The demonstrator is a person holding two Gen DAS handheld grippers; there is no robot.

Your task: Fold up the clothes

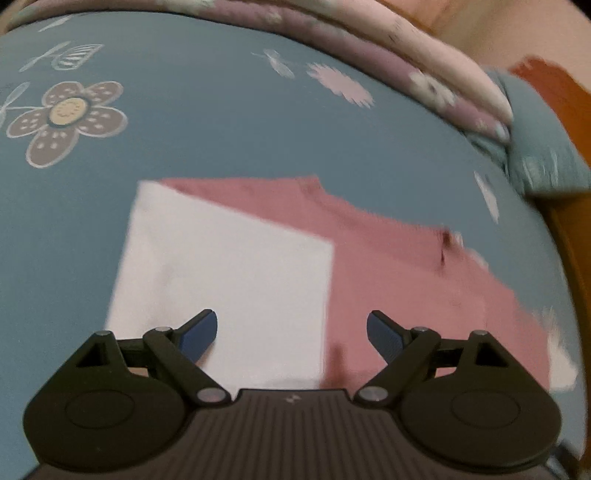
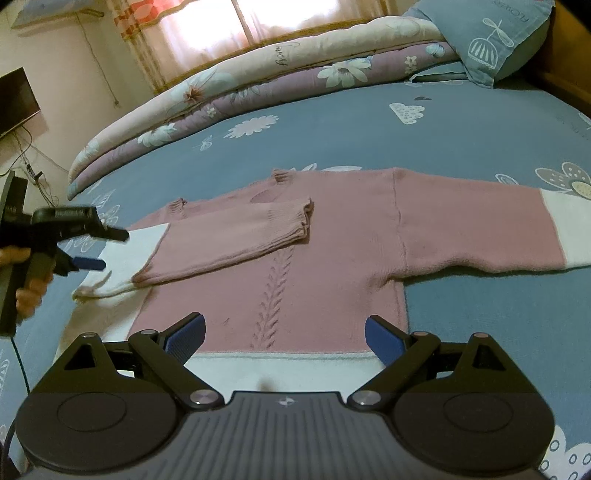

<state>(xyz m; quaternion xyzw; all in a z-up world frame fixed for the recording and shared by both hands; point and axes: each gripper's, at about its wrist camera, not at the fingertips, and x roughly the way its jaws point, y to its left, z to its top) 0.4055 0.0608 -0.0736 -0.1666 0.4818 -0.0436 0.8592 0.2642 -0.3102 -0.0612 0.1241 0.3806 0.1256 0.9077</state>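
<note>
A pink knit sweater [image 2: 321, 251] with white bands lies flat on the blue bedsheet [image 2: 461, 133]. One sleeve [image 2: 229, 236] is folded across its chest; the other sleeve [image 2: 480, 229] stretches out to the right, ending in a white cuff [image 2: 565, 225]. My right gripper [image 2: 284, 339] hovers open over the white hem [image 2: 288, 369]. My left gripper [image 2: 103, 249], held by a hand, is open beside the folded sleeve's white part. In the left wrist view the left gripper [image 1: 291, 332] is open above a white panel [image 1: 229, 280] and pink cloth [image 1: 406, 280], blurred.
A rolled floral quilt [image 2: 258, 85] runs along the far side of the bed. A blue pillow [image 2: 487, 40] sits at the back right. A dark screen [image 2: 14, 99] and cables hang on the wall at left. Curtains [image 2: 207, 26] cover a window behind.
</note>
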